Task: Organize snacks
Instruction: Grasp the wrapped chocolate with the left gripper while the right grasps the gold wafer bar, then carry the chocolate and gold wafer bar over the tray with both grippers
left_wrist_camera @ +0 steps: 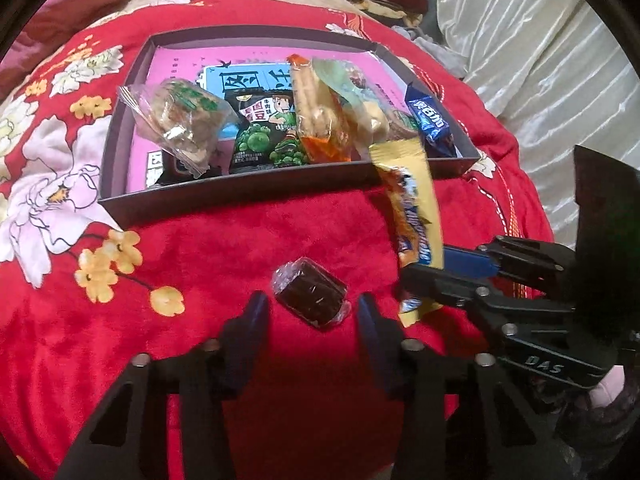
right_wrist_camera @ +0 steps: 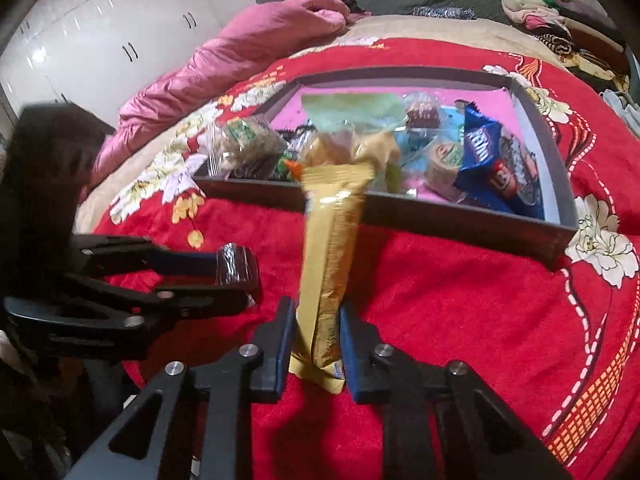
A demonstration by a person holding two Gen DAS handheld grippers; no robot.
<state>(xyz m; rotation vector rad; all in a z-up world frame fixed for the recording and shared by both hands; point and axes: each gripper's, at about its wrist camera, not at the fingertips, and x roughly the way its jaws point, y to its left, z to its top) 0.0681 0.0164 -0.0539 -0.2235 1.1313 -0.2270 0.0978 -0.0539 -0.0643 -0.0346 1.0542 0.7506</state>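
On the red blanket (left_wrist_camera: 200, 260) short of the box (left_wrist_camera: 240, 196), the right gripper (right_wrist_camera: 316, 344) pinches a yellow bar (right_wrist_camera: 332, 248) upright, while the left gripper (left_wrist_camera: 312, 312) spreads around a brown candy (left_wrist_camera: 310, 298).

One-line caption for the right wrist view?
Right gripper holds a gold snack bar upright before the snack box.

You are working in a home bedroom: a bed spread with a red floral blanket (right_wrist_camera: 460, 300), a rumpled pink quilt (right_wrist_camera: 240, 60) at its far side, white wardrobe doors (right_wrist_camera: 100, 32) along the wall, and folded clothes (right_wrist_camera: 560, 20) stacked beyond the bed's edge.
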